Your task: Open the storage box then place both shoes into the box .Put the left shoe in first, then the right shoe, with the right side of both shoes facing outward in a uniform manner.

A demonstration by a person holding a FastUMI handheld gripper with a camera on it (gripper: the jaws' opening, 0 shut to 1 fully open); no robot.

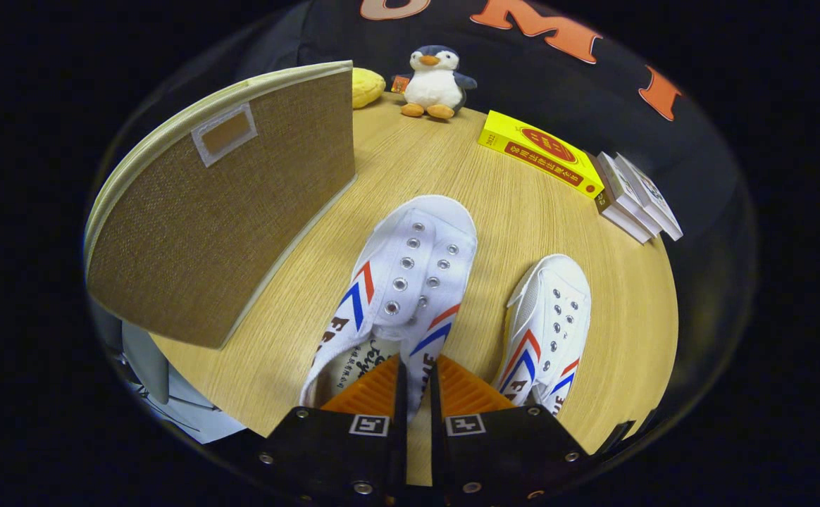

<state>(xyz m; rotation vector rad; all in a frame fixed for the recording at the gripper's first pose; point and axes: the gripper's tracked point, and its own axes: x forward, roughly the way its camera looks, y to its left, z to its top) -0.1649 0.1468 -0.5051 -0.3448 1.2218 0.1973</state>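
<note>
My gripper (415, 384) is shut on the right side wall of a white canvas shoe (399, 282), pinching it near the opening. That shoe, with red and blue chevrons and metal eyelets, points away from me and looks lifted a little off the wooden table (452, 183). Its mate, a second white shoe (547, 331), lies on the table to the right of my fingers. The brown woven storage box (227, 211) stands to the left of the held shoe, lid shut, a label window on its side.
At the far end of the table sit a plush penguin (435, 81) and a yellow soft toy (368, 88). A yellow box (540, 151) and a stack of white books (635, 197) lie at the far right. The table's near-left edge is close by.
</note>
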